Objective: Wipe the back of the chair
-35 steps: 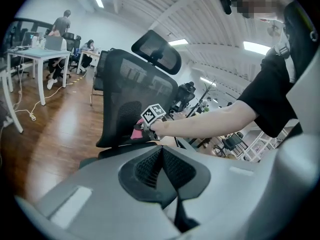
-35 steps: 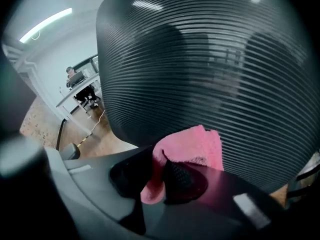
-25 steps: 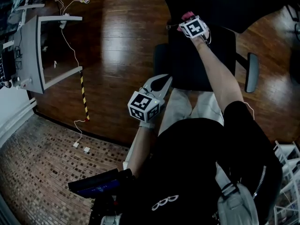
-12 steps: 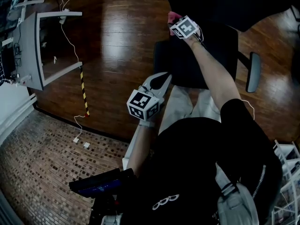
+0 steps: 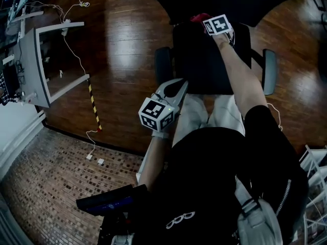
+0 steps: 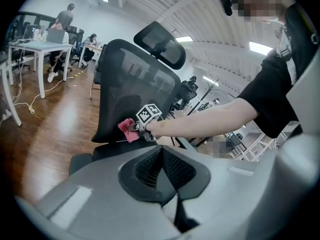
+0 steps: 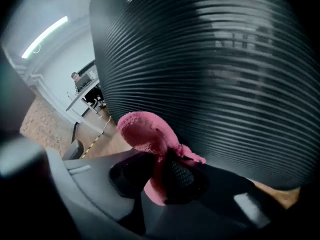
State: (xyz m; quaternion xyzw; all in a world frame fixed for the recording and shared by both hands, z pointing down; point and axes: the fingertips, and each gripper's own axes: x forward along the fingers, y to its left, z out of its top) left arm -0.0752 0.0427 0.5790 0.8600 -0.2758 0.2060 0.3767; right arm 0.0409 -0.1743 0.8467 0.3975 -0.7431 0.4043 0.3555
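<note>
A black mesh office chair [image 5: 204, 60] stands in front of me, its backrest [image 6: 125, 84] upright with a headrest [image 6: 160, 46] on top. My right gripper [image 5: 204, 22] is shut on a pink cloth [image 5: 196, 18] and presses it against the lower backrest. In the right gripper view the cloth [image 7: 147, 131] bulges out of the jaws of the right gripper [image 7: 165, 169] and touches the ribbed mesh [image 7: 210, 69]. My left gripper [image 5: 176, 86] hangs near my lap, shut and empty, apart from the chair. The left gripper view shows the left gripper [image 6: 162, 151] and, beyond it, the cloth [image 6: 127, 130].
Armrests [image 5: 269, 70] [image 5: 162, 65] flank the seat. A grey desk frame [image 5: 38, 60] with cables stands at the left, and yellow-black tape [image 5: 93, 103] lies on the wood floor. A white rack [image 5: 314, 172] is at the lower right. People [image 6: 62, 19] sit at far desks.
My right gripper with the pink cloth swept left across the backrest, then back to the right and higher in the view. The chair shifted a little left. The left gripper stayed put.
</note>
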